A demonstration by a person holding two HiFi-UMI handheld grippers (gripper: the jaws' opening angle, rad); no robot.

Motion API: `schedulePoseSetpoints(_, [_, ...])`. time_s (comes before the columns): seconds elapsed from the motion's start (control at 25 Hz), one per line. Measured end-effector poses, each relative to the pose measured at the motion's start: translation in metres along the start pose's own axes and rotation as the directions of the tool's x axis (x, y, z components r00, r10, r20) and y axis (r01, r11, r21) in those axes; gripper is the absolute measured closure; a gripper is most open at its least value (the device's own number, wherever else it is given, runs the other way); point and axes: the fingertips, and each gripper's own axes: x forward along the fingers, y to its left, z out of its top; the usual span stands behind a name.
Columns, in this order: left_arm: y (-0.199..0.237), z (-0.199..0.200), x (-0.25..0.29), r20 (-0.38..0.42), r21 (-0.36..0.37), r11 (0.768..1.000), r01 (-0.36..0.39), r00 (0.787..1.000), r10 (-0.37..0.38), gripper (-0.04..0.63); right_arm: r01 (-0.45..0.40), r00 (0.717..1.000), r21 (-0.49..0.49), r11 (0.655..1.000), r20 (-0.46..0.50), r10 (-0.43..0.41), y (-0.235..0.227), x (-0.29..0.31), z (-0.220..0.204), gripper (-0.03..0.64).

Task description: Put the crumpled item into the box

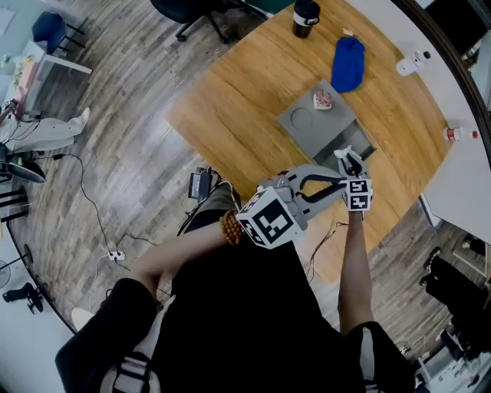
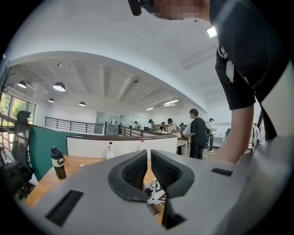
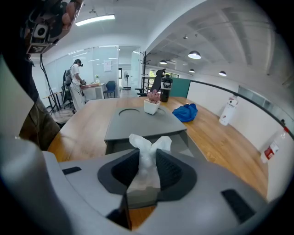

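At the left of the head view, over the near edge of the round wooden table [image 1: 245, 100], the left gripper [image 2: 149, 157] is held level with its marker cube [image 1: 268, 218] turned up toward the camera. In its own view its jaws stand close together, seemingly touching at the tips, with nothing between them. The right gripper's marker cube shows low behind them.

Just to its right, the right gripper [image 3: 148, 156] tilts downward, and its jaws are closed on the crumpled tissue [image 3: 148, 146]. The white paper is pinched between the ribbed pads, and two loose ends stick up above them. The tissue hangs over the near, open end of the grey box [image 3: 138, 124], above it and not yet inside.

The box's flat lid carries a small white pot [image 3: 151, 105] with a pink plant, set at the far edge beside a round recess. Beyond the box stands a black bottle [image 1: 304, 17]. To the right of the pot, a blue cloth [image 1: 348, 63] lies bunched on the wood, near the box but apart from it. Farther right, a white bottle [image 1: 413, 61] stands on the pale ledge that curves round the table.
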Motion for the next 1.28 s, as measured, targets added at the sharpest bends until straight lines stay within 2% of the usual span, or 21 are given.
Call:
schedulePoseSetpoints(0.48, [0.002,-0.002,-0.001,-0.006,0.016,1.0,-0.013,1.0,0.013,0.554,-0.042,0.996,-0.027,0.999,-0.079,0.04,0.005,0.014,-0.016,0.492])
schedulePoseSetpoints(1.0, [-0.007,0.003,-0.009,0.001,0.024,1.0,-0.004,1.0,0.004,0.554,-0.06,0.994,-0.013,0.998,-0.097,0.059,0.011,0.019,-0.019,0.479])
schedulePoseSetpoints(1.28, [-0.008,0.004,-0.012,0.004,0.023,1.0,0.005,1.0,-0.005,0.554,-0.058,0.993,0.008,0.998,-0.102,0.059,0.013,0.021,-0.019,0.429])
